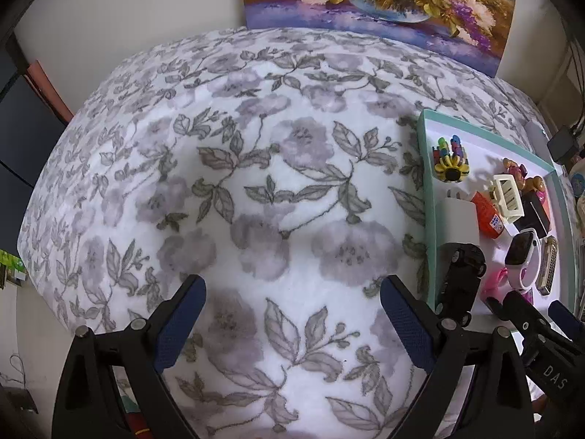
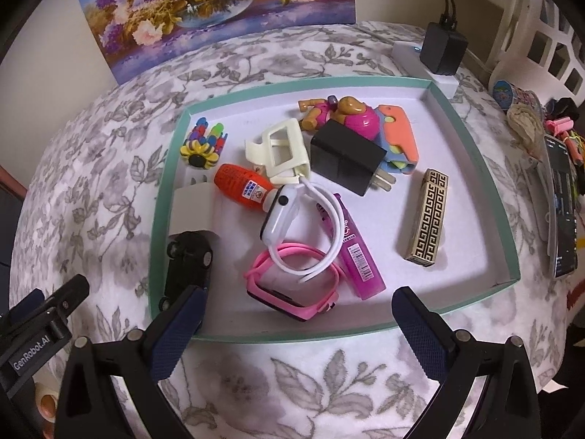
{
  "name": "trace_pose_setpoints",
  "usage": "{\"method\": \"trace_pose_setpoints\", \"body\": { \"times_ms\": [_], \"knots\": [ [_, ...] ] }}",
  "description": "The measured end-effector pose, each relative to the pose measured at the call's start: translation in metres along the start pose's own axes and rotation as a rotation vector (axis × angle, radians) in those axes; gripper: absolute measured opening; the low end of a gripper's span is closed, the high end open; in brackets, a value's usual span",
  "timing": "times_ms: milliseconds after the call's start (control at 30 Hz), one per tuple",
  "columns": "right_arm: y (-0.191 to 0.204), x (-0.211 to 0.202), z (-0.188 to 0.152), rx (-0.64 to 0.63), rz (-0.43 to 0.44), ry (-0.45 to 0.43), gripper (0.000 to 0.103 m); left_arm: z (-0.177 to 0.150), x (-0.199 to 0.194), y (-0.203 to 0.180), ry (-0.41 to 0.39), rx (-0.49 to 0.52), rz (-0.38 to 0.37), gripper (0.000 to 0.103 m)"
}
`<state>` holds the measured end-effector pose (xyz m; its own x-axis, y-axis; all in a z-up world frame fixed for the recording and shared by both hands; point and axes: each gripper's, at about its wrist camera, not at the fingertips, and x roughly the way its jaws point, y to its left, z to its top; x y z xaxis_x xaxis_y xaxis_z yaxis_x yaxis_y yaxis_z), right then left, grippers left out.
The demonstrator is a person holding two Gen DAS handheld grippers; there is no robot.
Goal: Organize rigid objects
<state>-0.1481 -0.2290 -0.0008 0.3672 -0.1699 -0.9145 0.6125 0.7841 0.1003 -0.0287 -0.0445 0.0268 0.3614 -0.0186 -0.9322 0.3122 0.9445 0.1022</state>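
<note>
A shallow teal-rimmed tray [image 2: 475, 153] lies on the floral cloth and holds several small objects: a white smartwatch [image 2: 281, 216], a pink watch [image 2: 292, 289], a purple tube [image 2: 358, 252], a gold patterned lighter [image 2: 427, 219], a black charger [image 2: 347, 157], an orange bottle [image 2: 241, 186], a sunflower toy [image 2: 199, 152] and a black toy car [image 2: 188, 267] leaning on the near left rim. My right gripper [image 2: 298, 314] is open and empty, just in front of the tray's near rim. My left gripper [image 1: 292, 307] is open and empty over bare cloth, left of the tray [image 1: 426, 183].
A flower painting [image 2: 219, 11] leans on the wall behind. A black power adapter [image 2: 442, 51] on a white power strip sits at the back right. A phone [image 2: 561, 205] and small clutter lie right of the tray. The cloth [image 1: 256, 183] drops off at its left edge.
</note>
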Motion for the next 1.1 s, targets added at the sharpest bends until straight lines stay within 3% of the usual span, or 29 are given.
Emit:
{"method": "trace_pose_setpoints", "body": {
  "times_ms": [1100],
  "knots": [
    [0.013,0.008,0.007,-0.073,-0.037,0.001,0.103,-0.001,0.015,0.005,0.067,0.017,0.027,0.096]
  ]
}}
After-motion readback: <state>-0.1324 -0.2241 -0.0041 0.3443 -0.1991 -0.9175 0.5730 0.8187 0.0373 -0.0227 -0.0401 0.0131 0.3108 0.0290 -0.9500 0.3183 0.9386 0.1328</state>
